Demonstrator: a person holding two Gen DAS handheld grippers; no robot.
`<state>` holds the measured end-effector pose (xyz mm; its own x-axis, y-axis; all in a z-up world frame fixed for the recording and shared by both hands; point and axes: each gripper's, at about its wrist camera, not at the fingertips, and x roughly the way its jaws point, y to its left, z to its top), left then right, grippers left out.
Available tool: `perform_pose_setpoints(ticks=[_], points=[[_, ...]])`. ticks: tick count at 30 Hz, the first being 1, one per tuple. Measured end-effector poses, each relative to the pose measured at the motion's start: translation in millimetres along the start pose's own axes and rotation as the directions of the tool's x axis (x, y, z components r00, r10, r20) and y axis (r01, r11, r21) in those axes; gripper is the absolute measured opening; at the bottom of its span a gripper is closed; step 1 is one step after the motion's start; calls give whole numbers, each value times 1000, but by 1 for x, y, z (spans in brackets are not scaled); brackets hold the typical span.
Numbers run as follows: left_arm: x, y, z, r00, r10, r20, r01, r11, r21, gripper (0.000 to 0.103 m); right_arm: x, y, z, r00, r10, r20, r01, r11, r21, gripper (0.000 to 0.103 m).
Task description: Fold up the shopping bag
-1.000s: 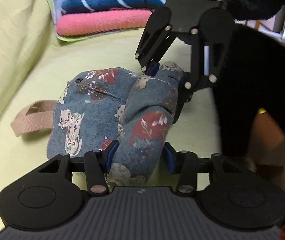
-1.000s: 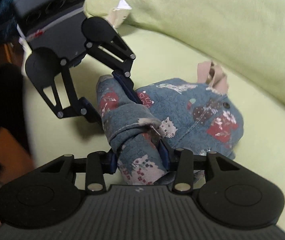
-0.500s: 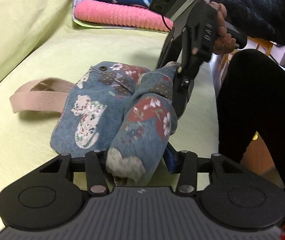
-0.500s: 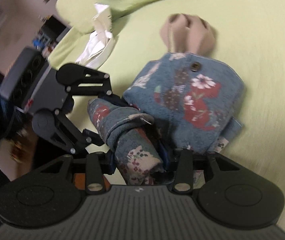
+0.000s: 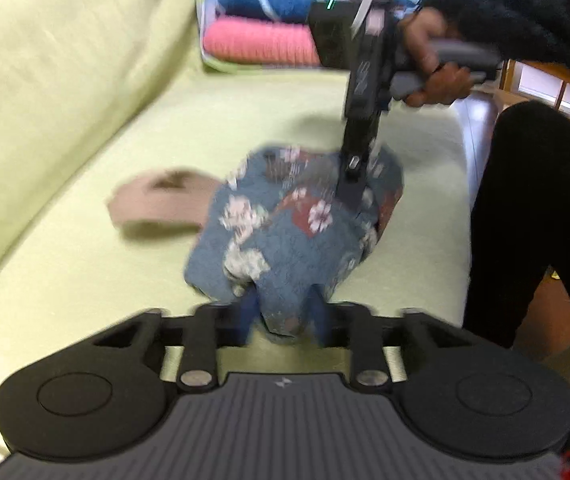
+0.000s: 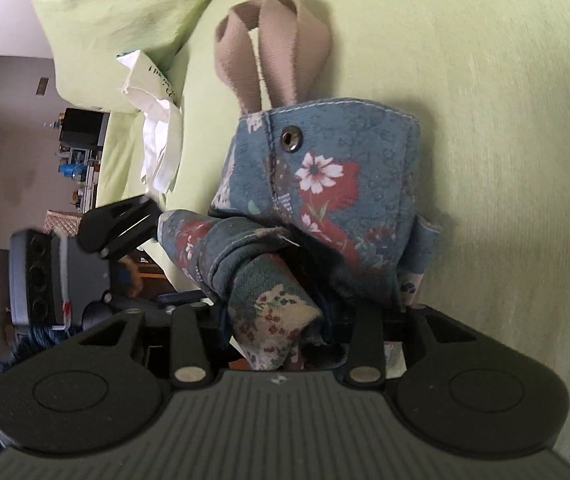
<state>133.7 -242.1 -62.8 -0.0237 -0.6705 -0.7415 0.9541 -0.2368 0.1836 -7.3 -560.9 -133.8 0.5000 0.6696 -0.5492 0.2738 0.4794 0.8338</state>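
Note:
The blue floral shopping bag (image 5: 285, 232) lies bunched on the green sofa seat (image 5: 85, 272), its beige handles (image 5: 157, 200) pointing toward the backrest. My left gripper (image 5: 283, 316) is shut on the near end of a rolled fold. In the right wrist view the bag (image 6: 325, 184) shows a snap button (image 6: 289, 139) and its handles (image 6: 261, 48); my right gripper (image 6: 285, 320) is shut on the other end of the roll. In the left wrist view the right gripper (image 5: 355, 184) stands upright over the bag, held by a hand (image 5: 433, 64). This view is motion-blurred.
Folded pink and blue towels (image 5: 257, 44) are stacked at the far end of the sofa. A white crumpled paper (image 6: 153, 120) lies by the backrest cushion (image 6: 125, 12). The person's dark-clad leg (image 5: 537, 220) is at the seat's right edge.
Both grippers have carried the rolled fold over the bag toward the handles. The right gripper has turned from lying low to standing upright. The bundle is more compact.

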Motion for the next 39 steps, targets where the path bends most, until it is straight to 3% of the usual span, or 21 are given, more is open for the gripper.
perform_pose_setpoints(ticks=[2, 6, 9, 19, 23, 25, 27, 28, 30, 31, 33, 36, 37, 39], points=[[-9, -4, 5, 999, 20, 40, -21, 1000, 22, 9, 2, -1, 3, 1000, -1, -6, 1, 1000, 15, 33], [2, -17, 27, 996, 24, 85, -31, 996, 81, 9, 6, -4, 8, 1000, -3, -19, 3, 999, 44, 33], [29, -23, 34, 996, 65, 68, -73, 990, 122, 10, 9, -6, 11, 1000, -3, -28, 5, 998, 66, 33], [56, -15, 37, 993, 121, -4, -121, 992, 41, 9, 9, -9, 19, 999, -4, -42, 9, 993, 121, 32], [62, -17, 39, 989, 146, -18, -145, 989, 24, 5, -6, 2, 6, 996, -42, 74, 37, 996, 77, 33], [62, -19, 40, 988, 153, -19, -152, 988, 21, 4, -16, 16, -7, 977, -101, 190, 99, 995, 20, 38], [63, -21, 40, 987, 159, -21, -159, 987, 20, 4, -25, 40, -28, 922, -195, 334, 231, 971, -68, 42], [63, -22, 41, 986, 163, -22, -162, 987, 19, 4, -27, 52, -41, 882, -241, 405, 308, 945, -107, 43], [63, -23, 41, 985, 169, -24, -169, 985, 17, 4, -25, 78, -69, 776, -327, 540, 480, 861, -167, 46], [64, -23, 41, 985, 173, -24, -172, 985, 15, 4, -19, 91, -84, 715, -361, 599, 567, 800, -196, 46], [64, -23, 42, 984, 178, -26, -178, 984, 11, 4, -1, 116, -111, 576, -405, 710, 736, 635, -235, 42], [64, -24, 41, 983, 184, -24, -184, 983, 9, 4, 36, 144, -144, 328, -392, 859, 934, 268, -235, 32], [65, -23, 41, 983, 183, -22, -183, 983, 6, 4, 43, 147, -151, 295, -360, 885, 950, 208, -232, 29], [67, -22, 40, 983, 181, -16, -181, 983, 4, 4, 48, 147, -152, 335, -342, 878, 936, 227, -268, 18]])
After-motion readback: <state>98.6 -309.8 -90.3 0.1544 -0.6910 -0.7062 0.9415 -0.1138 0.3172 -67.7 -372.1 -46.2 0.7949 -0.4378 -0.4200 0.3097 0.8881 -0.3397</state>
